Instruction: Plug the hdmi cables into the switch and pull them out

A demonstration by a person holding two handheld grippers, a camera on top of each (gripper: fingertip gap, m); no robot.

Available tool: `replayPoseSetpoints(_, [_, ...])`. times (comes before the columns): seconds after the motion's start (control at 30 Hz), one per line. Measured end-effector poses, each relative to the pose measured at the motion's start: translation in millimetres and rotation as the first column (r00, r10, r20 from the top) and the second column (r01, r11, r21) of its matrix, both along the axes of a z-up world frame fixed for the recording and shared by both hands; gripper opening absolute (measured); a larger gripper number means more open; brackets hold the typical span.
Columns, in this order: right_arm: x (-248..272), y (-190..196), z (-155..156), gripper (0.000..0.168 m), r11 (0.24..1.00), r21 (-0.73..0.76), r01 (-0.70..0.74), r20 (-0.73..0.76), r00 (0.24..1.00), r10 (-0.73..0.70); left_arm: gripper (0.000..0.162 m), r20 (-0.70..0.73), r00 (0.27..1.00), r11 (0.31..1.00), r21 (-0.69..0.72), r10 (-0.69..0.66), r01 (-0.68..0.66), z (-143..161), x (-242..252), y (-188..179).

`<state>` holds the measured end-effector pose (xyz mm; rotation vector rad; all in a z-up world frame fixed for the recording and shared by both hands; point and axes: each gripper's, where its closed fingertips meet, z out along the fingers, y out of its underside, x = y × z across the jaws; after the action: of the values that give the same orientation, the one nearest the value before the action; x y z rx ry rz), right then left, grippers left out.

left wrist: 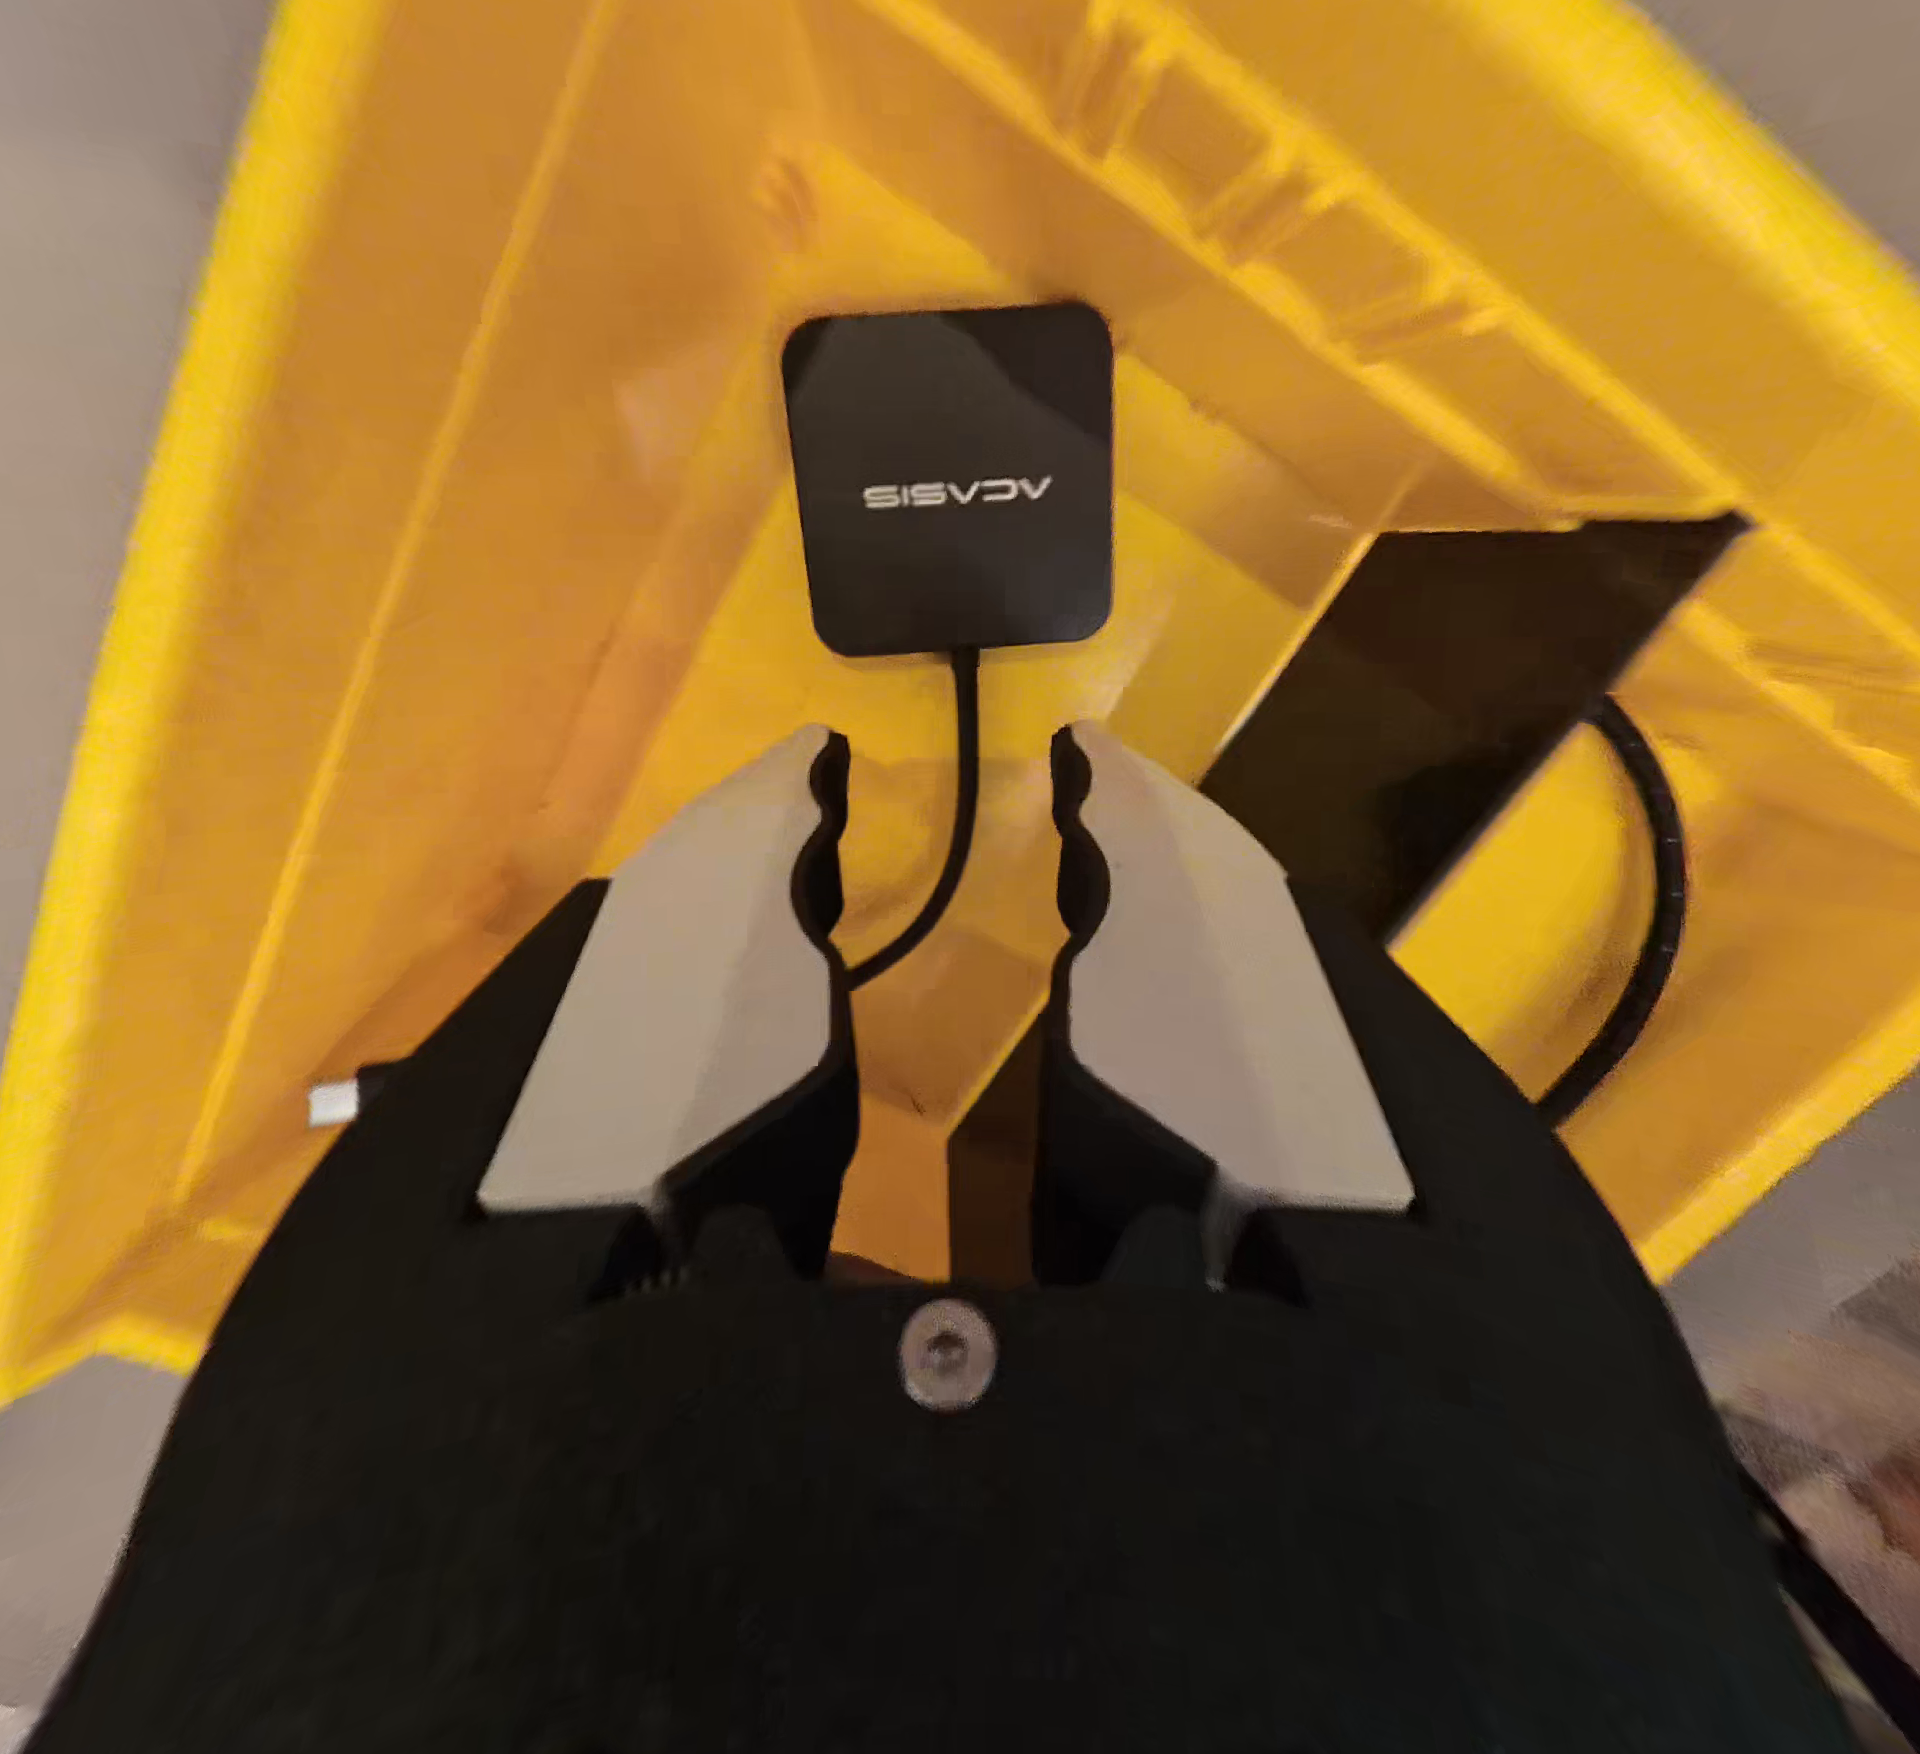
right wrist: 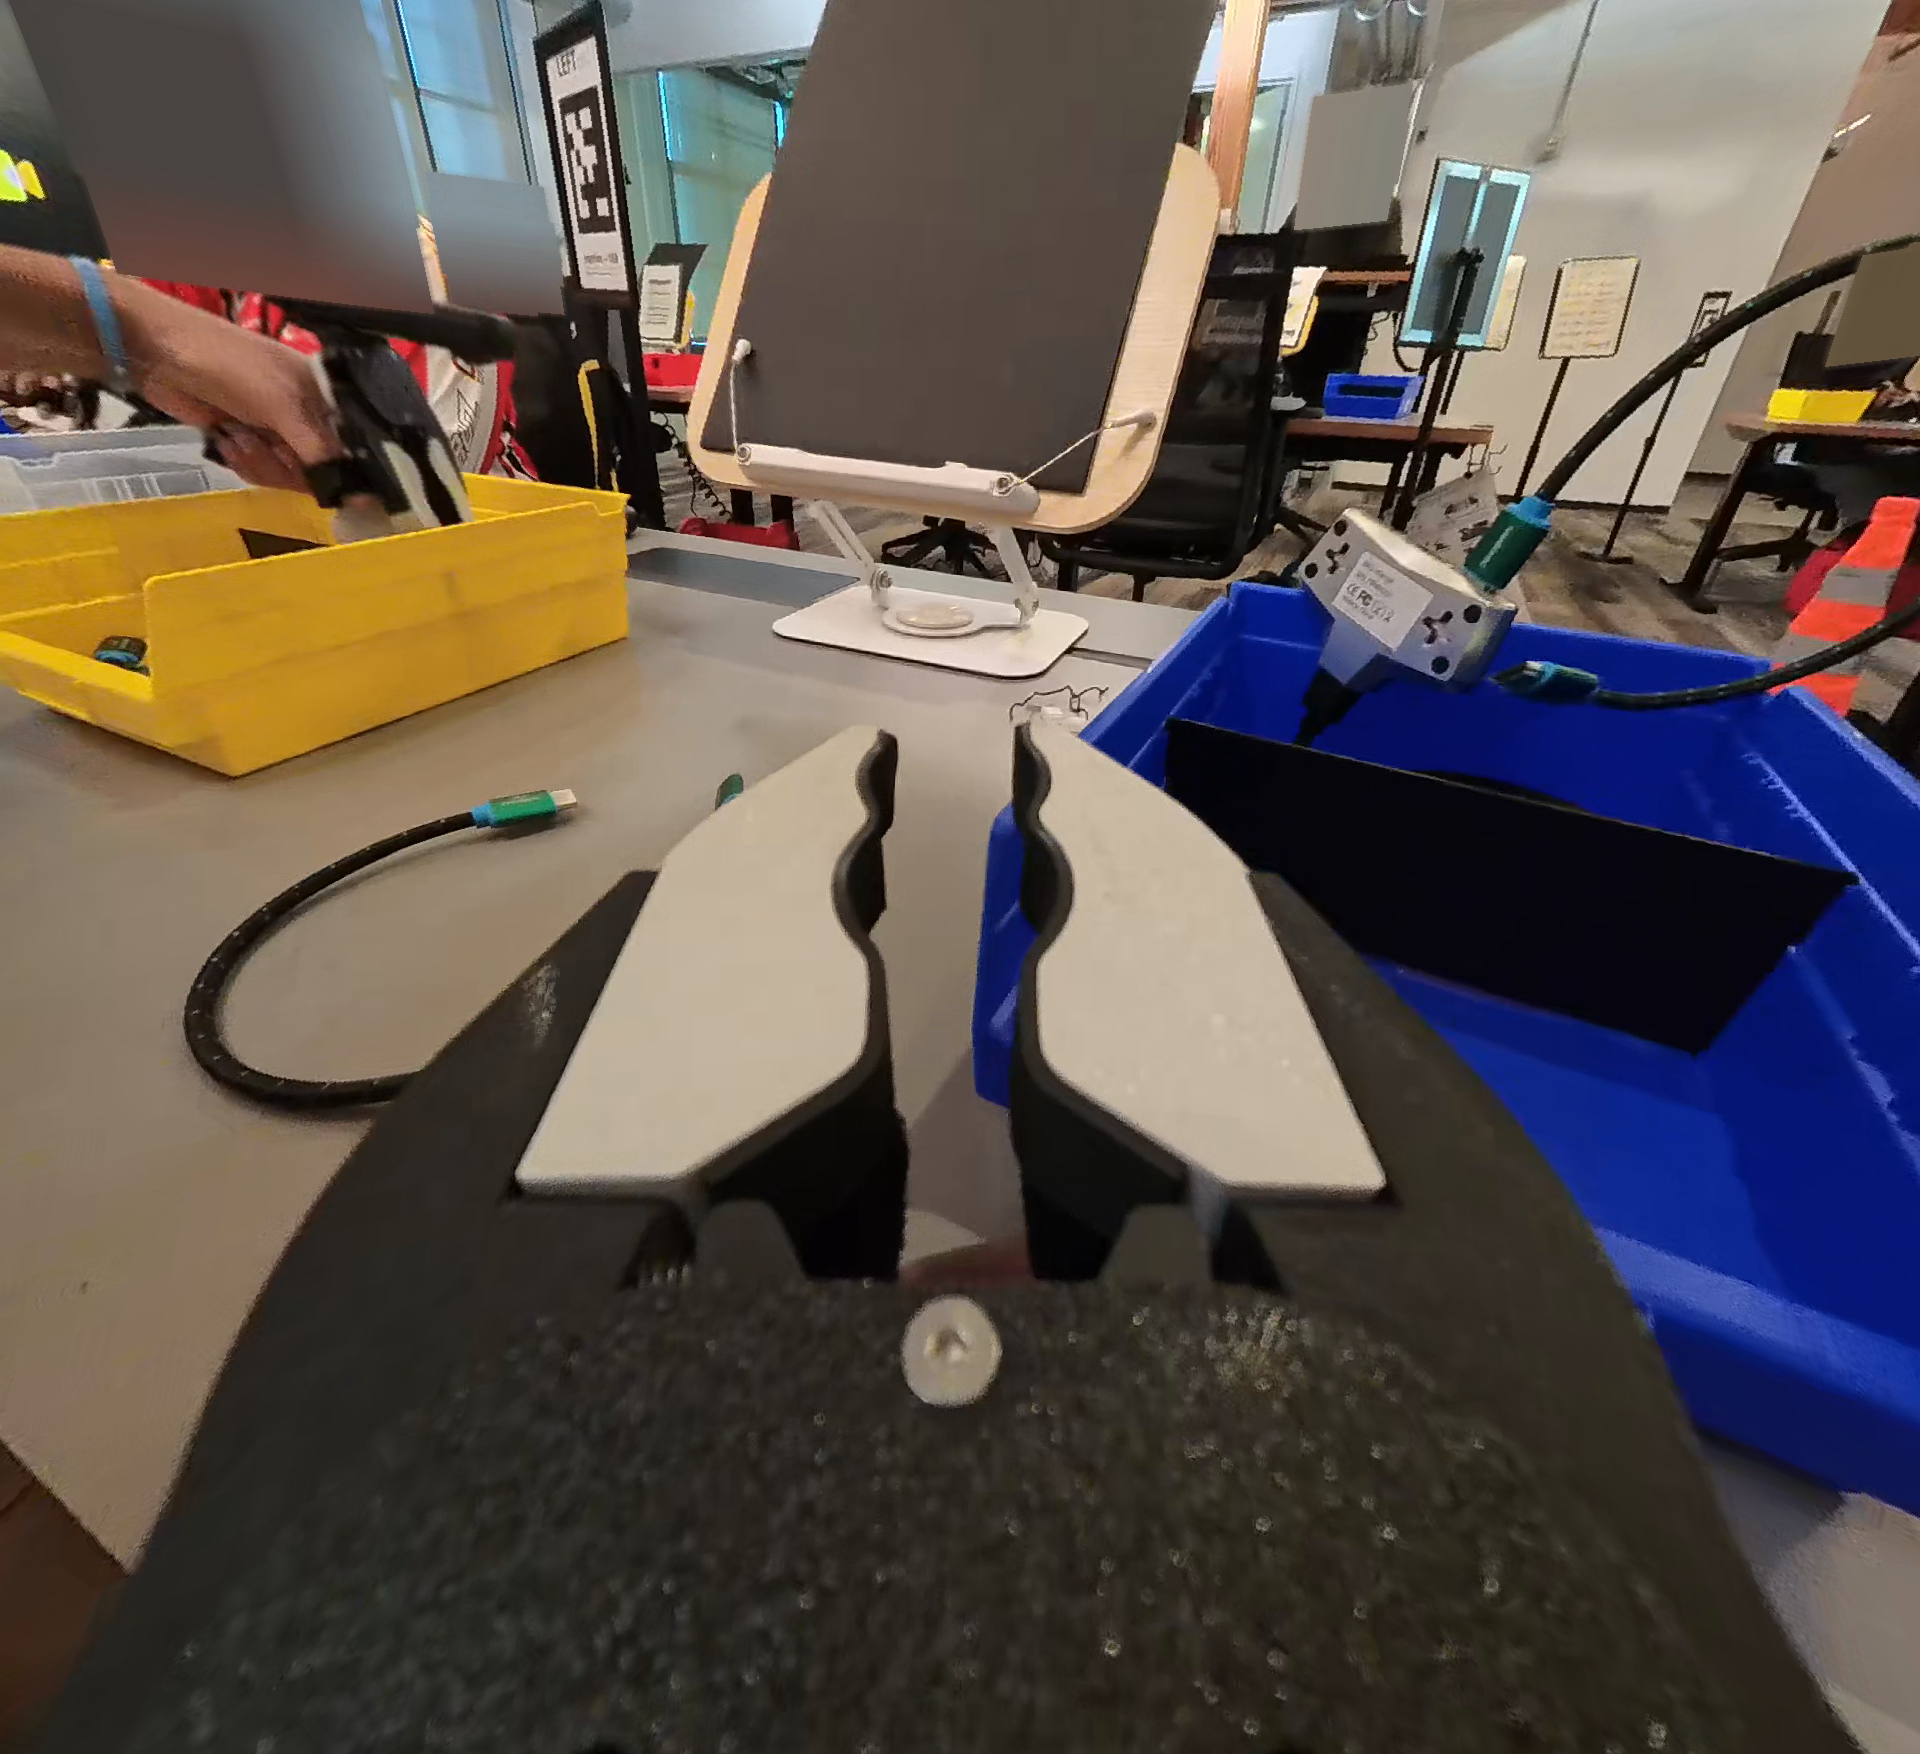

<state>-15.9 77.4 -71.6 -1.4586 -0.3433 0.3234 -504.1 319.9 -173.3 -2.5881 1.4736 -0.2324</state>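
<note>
Two tools empty, left tool [left wrist: 951, 748] parted over black box [left wrist: 948, 478], right tool [right wrist: 956, 748] parted.

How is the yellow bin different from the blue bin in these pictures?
The yellow bin stands far left on the table; the blue bin is near right. The yellow bin holds a black square device; a silver switch rests on the blue bin's rim. Both have a black divider.

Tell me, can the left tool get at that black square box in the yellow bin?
Probably yes: the left tool is open above the yellow bin, aimed at the black box, with only its thin cord between.
</note>
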Motion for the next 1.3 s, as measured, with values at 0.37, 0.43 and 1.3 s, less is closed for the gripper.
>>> replayPoseSetpoints(0.37, [1.9,8.7,-15.8,0.019,0.998,-0.068,0.013,0.028,1.0,-0.011,0.004,-0.102,0.989,0.994,-0.017,-0.108,0.107,-36.4,3.5,4.1])
replayPoseSetpoints(0.43, [0.7,8.7,-15.9,0.019,0.998,-0.067,0.012,0.034,0.999,-0.009,0.004,-0.102,0.99,0.995,0.013,-0.101,0.103,-36.1,2.4,3.3])
replayPoseSetpoints(1.3, [-216.8,79.8,17.9,0.047,0.643,-0.311,-0.7,-0.011,0.679,0.734,0.004,-0.298,0.932,0.017,0.951,-0.206,0.308,137.1,177.5,-126.8])
